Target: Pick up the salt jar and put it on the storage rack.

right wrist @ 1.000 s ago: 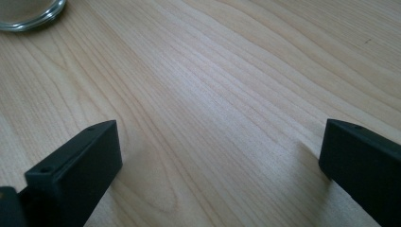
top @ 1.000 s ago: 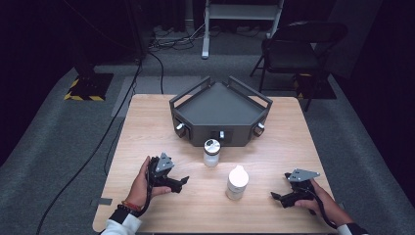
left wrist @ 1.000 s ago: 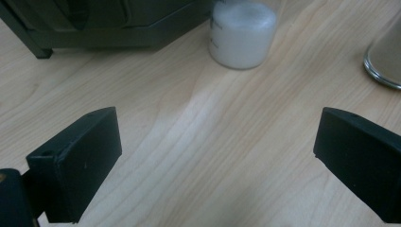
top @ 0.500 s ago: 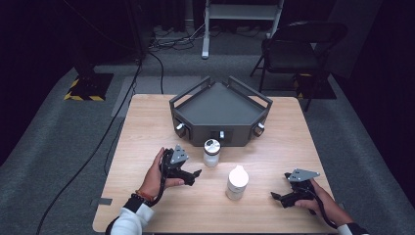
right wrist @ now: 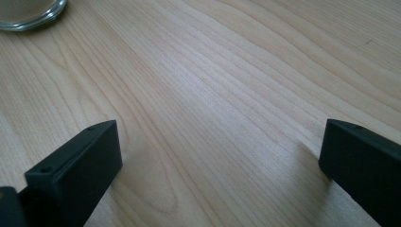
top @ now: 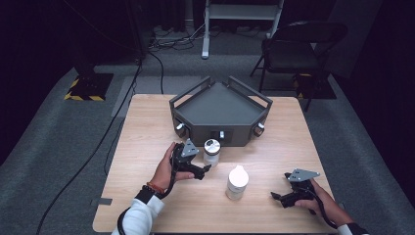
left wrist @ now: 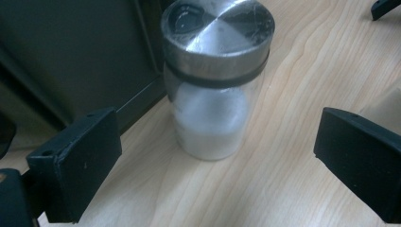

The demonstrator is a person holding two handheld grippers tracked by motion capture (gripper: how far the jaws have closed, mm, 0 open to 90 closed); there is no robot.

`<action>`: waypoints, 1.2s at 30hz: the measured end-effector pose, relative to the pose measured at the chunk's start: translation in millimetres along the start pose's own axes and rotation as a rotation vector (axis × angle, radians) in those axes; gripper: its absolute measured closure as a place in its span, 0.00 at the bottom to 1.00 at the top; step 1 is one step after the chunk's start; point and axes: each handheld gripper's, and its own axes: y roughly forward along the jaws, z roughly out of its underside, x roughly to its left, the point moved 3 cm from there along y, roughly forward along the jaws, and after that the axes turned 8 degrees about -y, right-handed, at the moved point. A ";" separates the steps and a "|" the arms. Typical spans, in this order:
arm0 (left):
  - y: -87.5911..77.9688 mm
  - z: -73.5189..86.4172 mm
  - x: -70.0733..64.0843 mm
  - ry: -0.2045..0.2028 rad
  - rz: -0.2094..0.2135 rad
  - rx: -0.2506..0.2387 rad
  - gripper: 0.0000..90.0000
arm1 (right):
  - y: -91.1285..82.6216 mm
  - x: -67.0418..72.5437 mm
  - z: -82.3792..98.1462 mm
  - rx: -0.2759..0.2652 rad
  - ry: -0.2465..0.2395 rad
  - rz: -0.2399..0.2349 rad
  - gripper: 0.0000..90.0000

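A small glass jar (top: 212,152) with a metal lid and white powder inside stands upright just in front of the dark tray. My left gripper (top: 204,170) is open just left of it and points at it. In the left gripper view the jar (left wrist: 215,80) stands ahead between the wide-apart jaws, untouched. A white bottle (top: 237,182) stands nearer the table's front, right of the jar. My right gripper (top: 276,197) rests low at the front right, open, with bare wood between its jaws (right wrist: 213,156). A glass base (right wrist: 28,12) shows at that view's top left corner.
A dark grey angular tray (top: 220,105) with rails and knobs sits at the back middle of the wooden table (top: 147,122). A black chair (top: 293,49) stands behind the table on grey carpet. A cable (top: 98,147) trails off the left side.
My left gripper has moved forward and to the right, from the front left up close to the metal-lidded jar. The right gripper has stayed put.
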 end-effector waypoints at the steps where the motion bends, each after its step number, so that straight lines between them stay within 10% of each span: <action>1: 1.6 -1.0 0.1 0.001 0.003 -0.001 0.01 | 0.0 0.1 0.0 0.000 0.000 0.001 0.00; 36: 47.2 -11.6 11.2 0.001 0.046 0.019 0.08 | -3.4 4.3 2.7 0.002 0.009 0.010 0.00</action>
